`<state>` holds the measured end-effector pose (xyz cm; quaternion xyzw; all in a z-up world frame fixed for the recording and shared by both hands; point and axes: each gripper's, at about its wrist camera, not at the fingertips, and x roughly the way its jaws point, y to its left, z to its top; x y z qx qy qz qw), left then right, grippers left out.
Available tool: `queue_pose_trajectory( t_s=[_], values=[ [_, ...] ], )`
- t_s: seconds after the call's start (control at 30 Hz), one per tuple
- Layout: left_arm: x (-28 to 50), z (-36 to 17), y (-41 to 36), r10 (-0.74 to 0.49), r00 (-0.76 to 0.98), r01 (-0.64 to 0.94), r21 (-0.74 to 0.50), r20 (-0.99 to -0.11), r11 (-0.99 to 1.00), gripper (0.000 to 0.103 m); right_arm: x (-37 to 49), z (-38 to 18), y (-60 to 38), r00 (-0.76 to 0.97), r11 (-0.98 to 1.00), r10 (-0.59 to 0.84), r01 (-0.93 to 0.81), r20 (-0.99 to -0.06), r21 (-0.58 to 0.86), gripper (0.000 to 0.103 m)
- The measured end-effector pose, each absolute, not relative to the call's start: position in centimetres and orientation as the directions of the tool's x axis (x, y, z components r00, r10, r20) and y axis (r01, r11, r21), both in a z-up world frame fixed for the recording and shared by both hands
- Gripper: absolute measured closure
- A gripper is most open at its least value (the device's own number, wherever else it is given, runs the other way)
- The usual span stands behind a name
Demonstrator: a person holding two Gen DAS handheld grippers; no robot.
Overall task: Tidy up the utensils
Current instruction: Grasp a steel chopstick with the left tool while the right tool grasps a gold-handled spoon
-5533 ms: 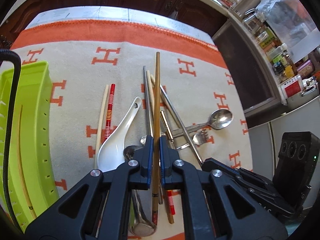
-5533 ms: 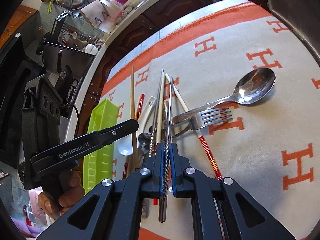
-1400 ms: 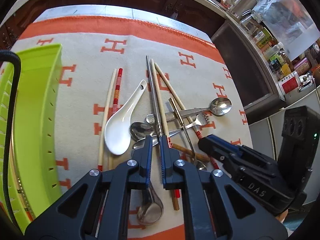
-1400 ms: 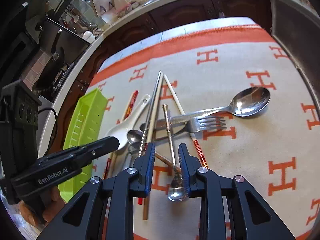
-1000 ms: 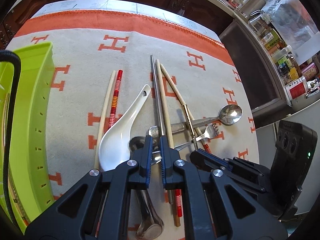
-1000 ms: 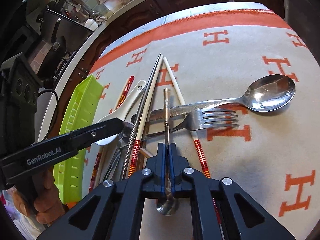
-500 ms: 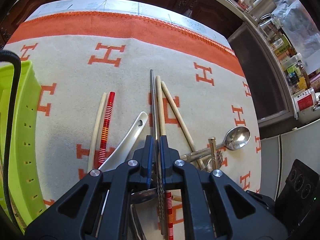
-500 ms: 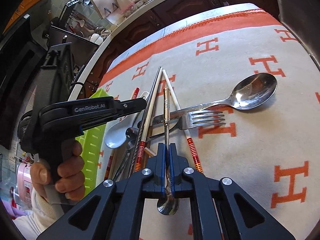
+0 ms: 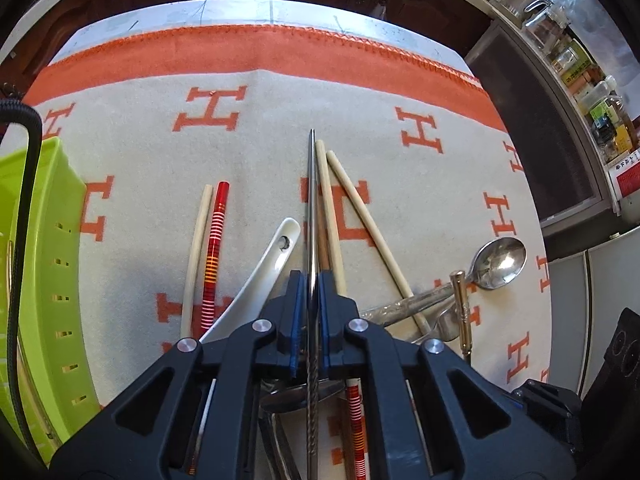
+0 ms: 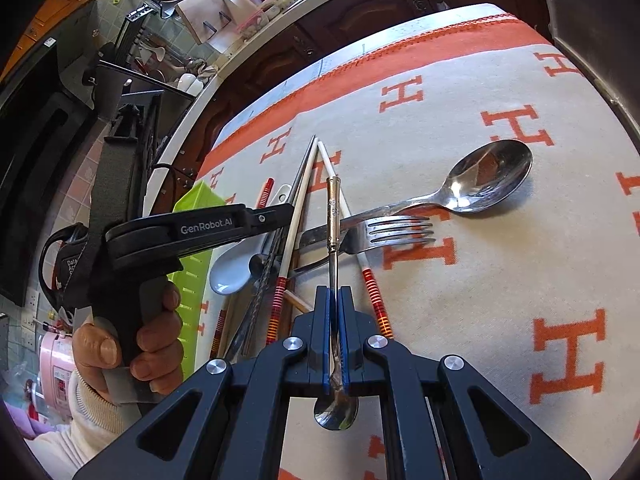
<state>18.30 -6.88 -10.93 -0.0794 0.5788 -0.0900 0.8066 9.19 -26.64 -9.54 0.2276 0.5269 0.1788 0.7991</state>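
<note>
My left gripper point(image 9: 311, 284) is shut on a metal chopstick point(image 9: 311, 200) that points away over the cloth. It also shows in the right wrist view point(image 10: 276, 216), held by a hand. My right gripper point(image 10: 335, 300) is shut on a small spoon with a gold-tipped handle point(image 10: 333, 216), bowl end toward the camera. A pile of utensils lies below: a large steel spoon point(image 10: 480, 180), a fork point(image 10: 392, 232), a white ceramic spoon point(image 9: 276, 256), cream chopsticks point(image 9: 360, 216) and red-banded chopsticks point(image 9: 214, 248).
A lime green slotted tray point(image 9: 44, 280) stands at the left edge of the cloth; it also shows in the right wrist view point(image 10: 192, 280). The cream cloth with orange H marks point(image 9: 212, 108) covers the table. Kitchen counters and jars point(image 9: 580, 72) lie beyond.
Both grippers closed within the last second: the left on the metal chopstick, the right on the small spoon. Both have since lifted them a little above the pile.
</note>
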Motion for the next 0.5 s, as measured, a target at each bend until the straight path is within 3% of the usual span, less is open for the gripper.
queue_pose_trajectory(
  t_s=[0.27,0.5],
  values=[
    [17.8,-10.5,-6.2,-0.249,0.34,0.053,-0.245,-0.907,0.968,0.1,8.3,-8.3,-25.8,0.387,0.84,0.514,-0.048,-0.765,0.54,0.099],
    [13.7,-5.4,-3.9,-0.306,0.405,0.113,-0.285,-0.862,0.952,0.1,7.3,-6.2,-24.9,0.393,0.826,0.535,-0.057,-0.748,0.56,0.099]
  ],
)
